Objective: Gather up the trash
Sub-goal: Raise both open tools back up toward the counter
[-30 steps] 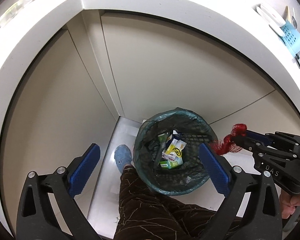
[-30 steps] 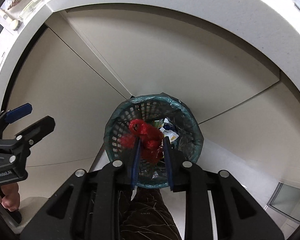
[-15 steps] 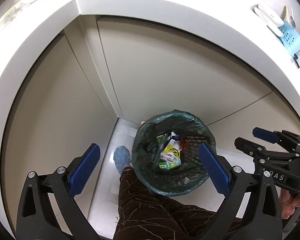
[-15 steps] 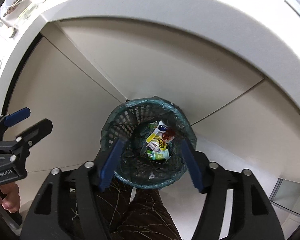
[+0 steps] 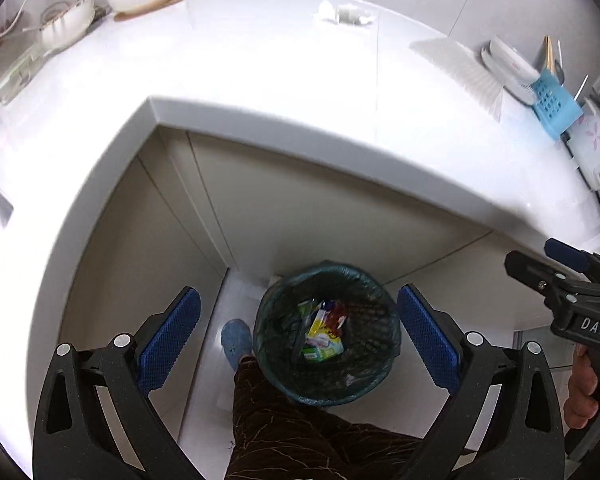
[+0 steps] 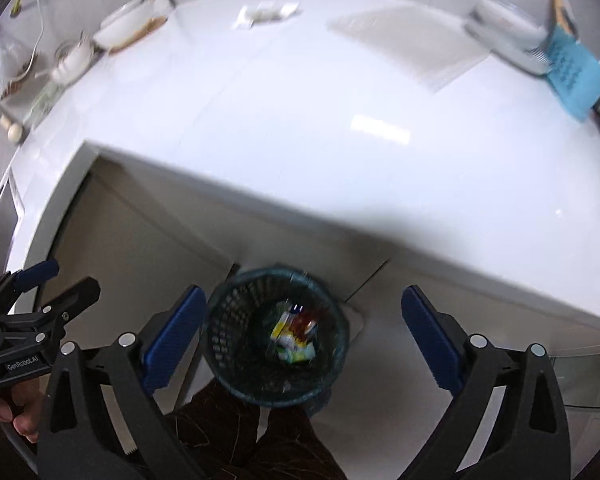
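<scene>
Both grippers, left gripper (image 5: 298,344) and right gripper (image 6: 300,340), empty above bin (image 5: 383,354); right jaws opening, left wide. Trash (image 5: 323,334) inside. Risk: blurred white scraps (image 6: 266,14), possibly tissue, left uncollected on counter (image 6: 339,140).

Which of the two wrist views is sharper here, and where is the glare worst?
Left wrist view: fairly sharp, trash bin contents readable; white countertop blown out by glare. Right wrist view: motion-blurred throughout, the bin and the blue basket smeared; countertop overexposed too. Both show strong fisheye curvature.
</scene>
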`<act>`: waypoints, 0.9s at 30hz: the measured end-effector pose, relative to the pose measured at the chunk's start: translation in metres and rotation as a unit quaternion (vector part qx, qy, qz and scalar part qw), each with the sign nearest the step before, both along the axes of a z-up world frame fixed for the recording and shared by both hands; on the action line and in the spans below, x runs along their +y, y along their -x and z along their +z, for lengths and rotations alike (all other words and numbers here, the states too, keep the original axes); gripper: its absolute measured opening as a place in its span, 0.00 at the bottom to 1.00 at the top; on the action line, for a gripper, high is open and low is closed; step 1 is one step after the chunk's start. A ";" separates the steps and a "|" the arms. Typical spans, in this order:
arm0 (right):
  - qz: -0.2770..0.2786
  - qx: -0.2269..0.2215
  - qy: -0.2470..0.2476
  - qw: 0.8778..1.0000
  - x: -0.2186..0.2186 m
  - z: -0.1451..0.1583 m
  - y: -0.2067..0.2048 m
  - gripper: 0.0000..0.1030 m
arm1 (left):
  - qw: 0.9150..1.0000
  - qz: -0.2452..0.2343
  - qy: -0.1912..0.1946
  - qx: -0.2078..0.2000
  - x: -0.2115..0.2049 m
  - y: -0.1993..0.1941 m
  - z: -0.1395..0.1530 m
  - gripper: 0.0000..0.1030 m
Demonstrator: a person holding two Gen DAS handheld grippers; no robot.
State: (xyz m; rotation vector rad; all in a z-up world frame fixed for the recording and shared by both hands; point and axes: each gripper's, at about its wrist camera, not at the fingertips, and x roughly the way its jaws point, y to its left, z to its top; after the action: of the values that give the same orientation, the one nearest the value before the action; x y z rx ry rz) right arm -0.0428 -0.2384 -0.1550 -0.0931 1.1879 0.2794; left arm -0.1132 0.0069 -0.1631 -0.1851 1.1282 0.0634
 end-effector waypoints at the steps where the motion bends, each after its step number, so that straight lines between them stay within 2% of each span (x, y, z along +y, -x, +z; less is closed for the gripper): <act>1: -0.002 -0.007 0.000 1.000 -0.001 0.007 -0.002 0.92 | 1.000 0.000 0.002 -0.005 0.000 -0.003 0.005 0.94; 14: -0.041 -0.051 0.004 0.998 -0.017 0.067 -0.033 0.92 | 0.999 -0.020 -0.003 -0.038 -0.011 -0.040 0.054 0.94; 19: -0.051 -0.060 -0.011 0.997 -0.022 0.081 -0.045 0.92 | 0.999 -0.018 -0.008 -0.047 -0.011 -0.052 0.070 0.94; 27: -0.071 -0.064 -0.009 0.995 -0.024 0.098 -0.074 0.92 | 0.999 -0.016 -0.009 -0.044 -0.006 -0.078 0.097 0.94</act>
State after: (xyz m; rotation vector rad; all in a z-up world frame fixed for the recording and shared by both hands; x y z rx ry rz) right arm 0.0311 -0.2627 -0.0567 -0.0113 1.0583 0.1562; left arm -0.0350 0.0008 -0.0664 -0.1527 1.0414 0.0362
